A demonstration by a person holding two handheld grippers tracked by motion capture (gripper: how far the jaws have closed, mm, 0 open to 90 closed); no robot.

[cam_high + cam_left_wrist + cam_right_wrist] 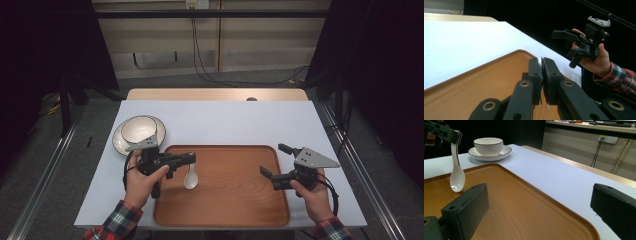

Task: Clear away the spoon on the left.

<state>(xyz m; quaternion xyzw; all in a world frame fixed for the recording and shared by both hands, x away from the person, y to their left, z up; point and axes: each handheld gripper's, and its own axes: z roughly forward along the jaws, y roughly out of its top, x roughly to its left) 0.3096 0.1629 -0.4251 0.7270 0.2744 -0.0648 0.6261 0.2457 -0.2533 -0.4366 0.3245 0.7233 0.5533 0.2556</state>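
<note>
Your left gripper has its jaws pressed together on the handle of a white spoon. The spoon hangs nearly upright, handle at twelve o'clock and bowl at six, its bowl just above or perhaps touching the wooden tray; which of the two cannot be told. In the high view, the spoon is over the tray's left part, toward nine o'clock from the tray's middle.

Your right gripper is held at the tray's right edge, at three o'clock, with its jaws spread wide and nothing between them. It points across the tray toward the spoon, well apart from it.

A white bowl sits on a white plate on the table, at about eleven o'clock from the spoon and just beside your left hand. That hand is much the nearer to it. If the spoon goes in the bowl, the move is probably a short carry up and left.
</note>
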